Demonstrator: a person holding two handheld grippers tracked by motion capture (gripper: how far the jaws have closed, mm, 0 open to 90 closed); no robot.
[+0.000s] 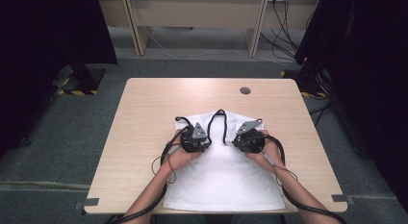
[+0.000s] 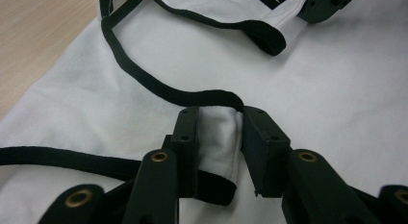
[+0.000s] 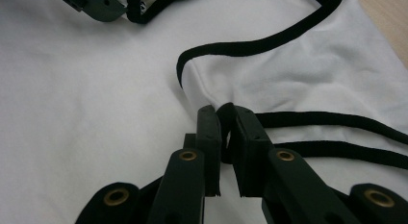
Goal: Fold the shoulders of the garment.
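Both grippers, left (image 2: 219, 132) and right (image 3: 227, 125), pinch the black-trimmed shoulders of the white top (image 1: 226, 176) either side of its neckline; lift evenly to avoid slipping.

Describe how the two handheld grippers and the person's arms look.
Both the left gripper and the right gripper are black, each topped by a grey three-cornered plate and trailing a black cable. Their flat black jaws hinge on links with brass-coloured rivets. The forearms are bare, no sleeves in view.
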